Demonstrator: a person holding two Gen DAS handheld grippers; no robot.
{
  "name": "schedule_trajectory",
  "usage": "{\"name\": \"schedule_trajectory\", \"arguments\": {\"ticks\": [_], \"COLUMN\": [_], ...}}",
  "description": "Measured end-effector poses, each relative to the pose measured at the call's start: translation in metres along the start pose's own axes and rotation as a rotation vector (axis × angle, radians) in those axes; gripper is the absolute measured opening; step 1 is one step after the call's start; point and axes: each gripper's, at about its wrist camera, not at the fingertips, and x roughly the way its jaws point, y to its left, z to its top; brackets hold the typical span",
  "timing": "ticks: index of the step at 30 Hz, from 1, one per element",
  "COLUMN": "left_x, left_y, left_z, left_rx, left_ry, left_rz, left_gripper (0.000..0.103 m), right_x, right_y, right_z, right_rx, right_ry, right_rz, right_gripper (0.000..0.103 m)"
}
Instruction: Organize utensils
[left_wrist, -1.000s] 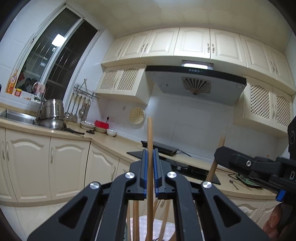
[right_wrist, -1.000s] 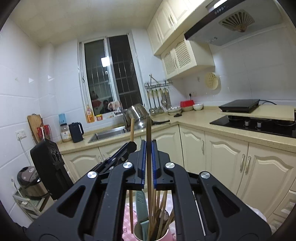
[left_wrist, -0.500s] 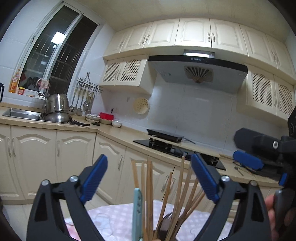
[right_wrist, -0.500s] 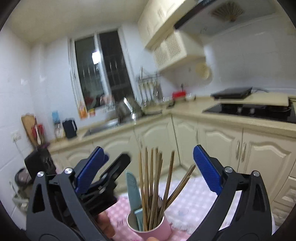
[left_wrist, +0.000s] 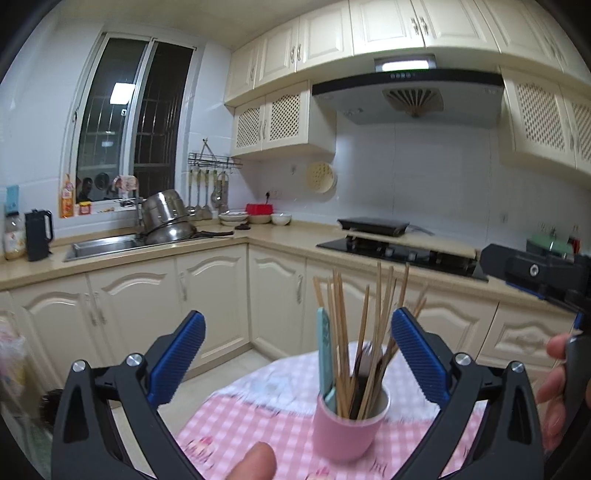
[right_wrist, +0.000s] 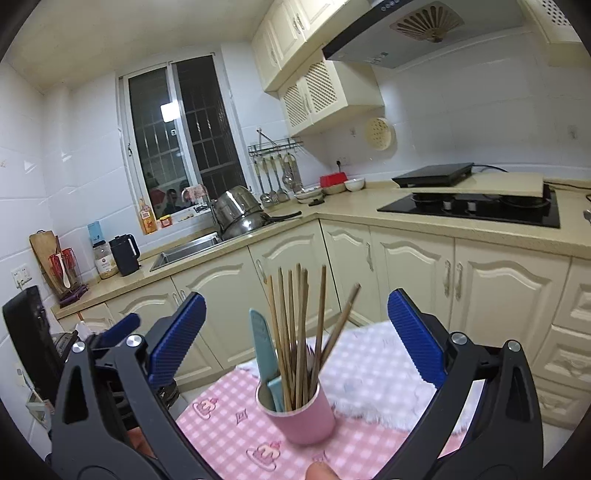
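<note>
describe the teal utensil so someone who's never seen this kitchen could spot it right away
Start at the table with the pink checked cloth, in front of the cream cabinets. On it stands a pink cup packed with utensils. Among the thin brown chopsticks in the cup, the teal utensil is the only flat, broad, light blue-green piece, standing at the cup's left side.

A home kitchen. Cream cabinets (left_wrist: 207, 291) run in an L under a beige countertop (right_wrist: 461, 229), with matching wall cupboards above. A black gas hob (right_wrist: 472, 206) sits beneath a range hood (left_wrist: 406, 96). A steel sink (left_wrist: 99, 245) lies below a dark window (left_wrist: 129, 125), steel pots (left_wrist: 166, 218) beside it. Ladles hang on a wall rack (right_wrist: 275, 177). White tiles cover the walls.
</note>
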Motion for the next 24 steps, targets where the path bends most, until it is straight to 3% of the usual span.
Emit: {"name": "schedule_trajectory", "arguments": {"ticks": [12, 24], "left_x": [-0.104, -0.204], "left_y": [0.005, 0.0], "left_z": [-0.014, -0.027], "left_rx": [-0.01, 0.01], "left_ry": [0.099, 0.051], "left_rz": [0.11, 0.168], "left_gripper": [0.099, 0.099], "right_x": [-0.076, -0.155], "right_y": [0.03, 0.075], "right_z": [-0.047, -0.088], "right_rx": [-0.091, -0.169], "right_ry": [0.056, 0.002], "right_rz": [-0.162, -0.245], "right_gripper": [0.097, 0.097]}}
